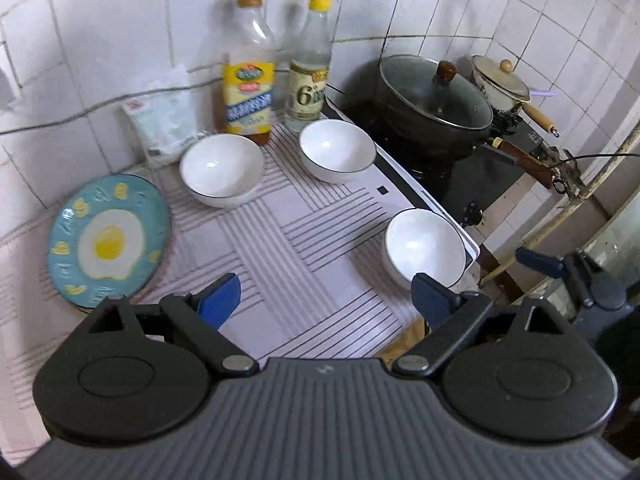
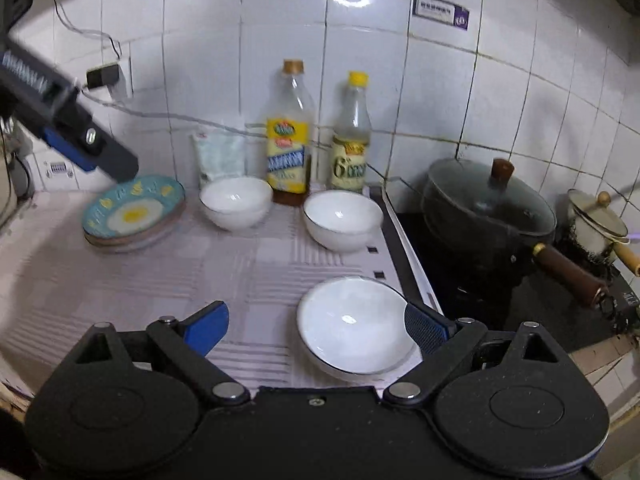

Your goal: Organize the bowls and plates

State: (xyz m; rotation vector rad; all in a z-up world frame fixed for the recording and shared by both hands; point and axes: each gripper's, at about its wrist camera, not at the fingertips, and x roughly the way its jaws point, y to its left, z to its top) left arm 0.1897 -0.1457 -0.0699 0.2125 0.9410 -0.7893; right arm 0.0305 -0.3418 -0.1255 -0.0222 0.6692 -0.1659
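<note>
A blue plate with a fried-egg picture (image 1: 107,240) (image 2: 134,210) tops a small stack of plates at the left of the striped counter mat. Two stacked white bowls (image 1: 221,170) (image 2: 236,202) sit at the back left. One white bowl (image 1: 337,150) (image 2: 343,220) stands by the bottles. Another white bowl (image 1: 425,246) (image 2: 356,324) stands near the mat's front right edge. My left gripper (image 1: 326,300) is open and empty above the mat. My right gripper (image 2: 316,326) is open, its right finger beside the near bowl.
Two bottles (image 1: 249,68) (image 2: 350,136) and a white bag (image 1: 162,124) stand against the tiled wall. A black lidded pot (image 1: 434,104) (image 2: 486,208) and a small cream pot (image 1: 502,80) sit on the stove at the right. The left gripper (image 2: 80,140) shows above the plates.
</note>
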